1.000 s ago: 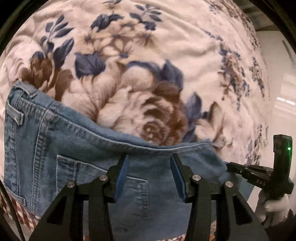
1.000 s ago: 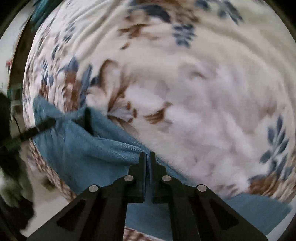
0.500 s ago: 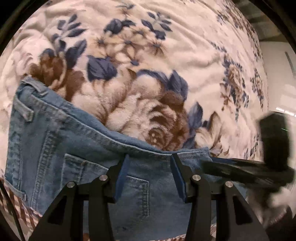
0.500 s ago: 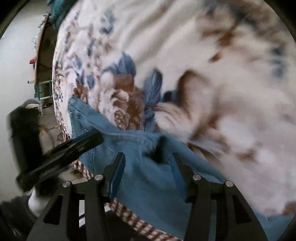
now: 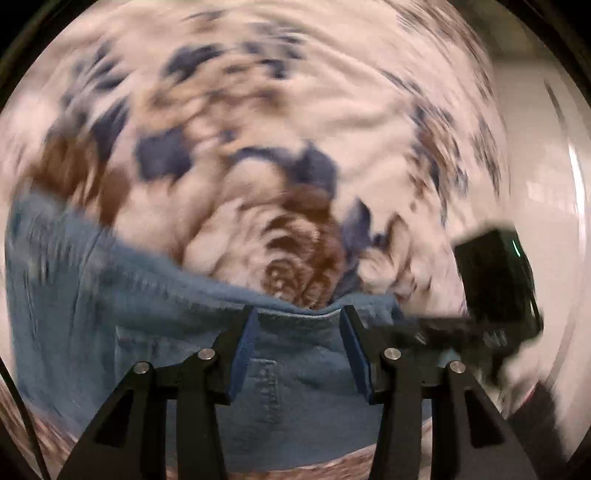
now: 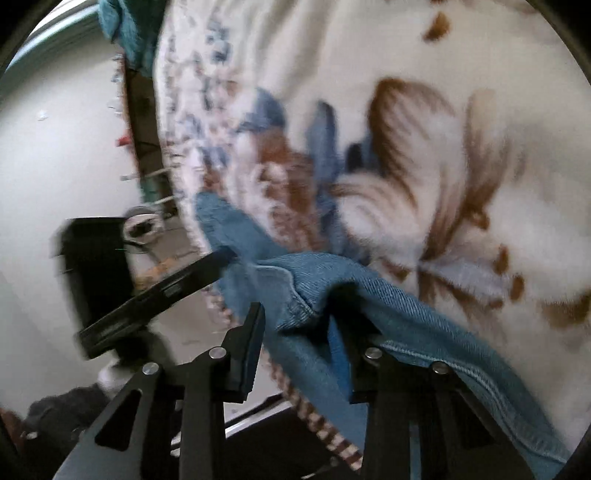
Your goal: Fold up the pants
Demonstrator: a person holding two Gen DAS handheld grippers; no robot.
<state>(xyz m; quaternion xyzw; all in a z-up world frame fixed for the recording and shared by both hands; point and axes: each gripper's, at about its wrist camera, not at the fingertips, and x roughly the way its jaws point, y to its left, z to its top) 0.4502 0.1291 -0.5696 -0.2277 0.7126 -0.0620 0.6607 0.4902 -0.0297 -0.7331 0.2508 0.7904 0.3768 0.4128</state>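
Note:
Blue denim pants point(image 5: 147, 332) lie folded along the near edge of a bed with a floral blanket point(image 5: 295, 110). My left gripper point(image 5: 298, 325) is open, its jaws straddling the pants' upper edge near a back pocket. The view is blurred by motion. My right gripper point(image 6: 299, 325) is open around a raised fold of the denim point(image 6: 332, 280); its right finger sits partly under the cloth. The right gripper shows in the left wrist view point(image 5: 495, 288) at the pants' right end. The left gripper shows in the right wrist view point(image 6: 155, 295) at the left.
The bed edge with a checkered trim point(image 6: 325, 435) runs below the pants. Beyond it lie pale floor point(image 6: 55, 166) and a dark post point(image 6: 140, 122). A teal cloth point(image 6: 125, 22) lies at the bed's far corner.
My right gripper has opened from shut and swung left along the pants' edge. My left gripper stays open over the waist area, now moving, with the view blurred.

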